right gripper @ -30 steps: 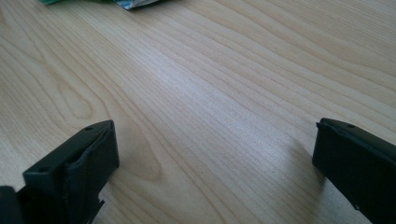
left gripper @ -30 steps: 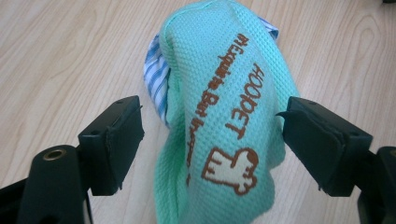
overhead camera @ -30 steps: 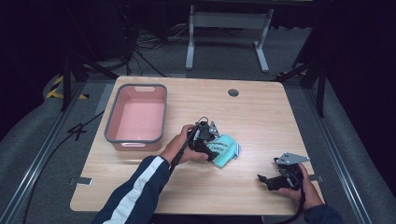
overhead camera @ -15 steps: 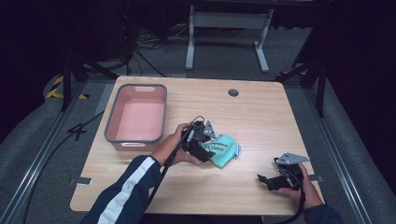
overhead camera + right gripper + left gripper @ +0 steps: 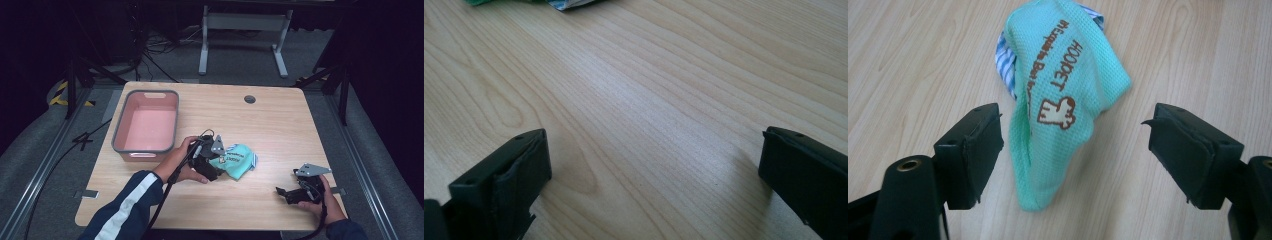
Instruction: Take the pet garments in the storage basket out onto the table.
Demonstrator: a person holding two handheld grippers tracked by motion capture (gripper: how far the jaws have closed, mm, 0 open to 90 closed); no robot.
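A mint-green waffle cloth (image 5: pixel 236 159) with brown print lies bunched on the wooden table (image 5: pixel 280 130). In the left gripper view the cloth (image 5: pixel 1063 100) has a blue-striped piece (image 5: pixel 1004 70) under its far edge. My left gripper (image 5: pixel 216 162) hovers at the cloth's left end. It (image 5: pixel 1074 125) is open, and its jaws have just opened a little wider. The cloth lies between the pads without touching them. My right gripper (image 5: pixel 283 192) rests near the table's front right, open (image 5: pixel 654 150) over bare wood.
A pink bin (image 5: pixel 116 135) with a grey rim stands at the table's left, nothing visible inside. A round cable hole (image 5: pixel 250 99) sits at the table's back. Dark floor, cables and a metal stand lie beyond the table.
My left hand has drawn slightly left and up with its gripper, while the green cloth stays on the table. The right gripper has not moved.
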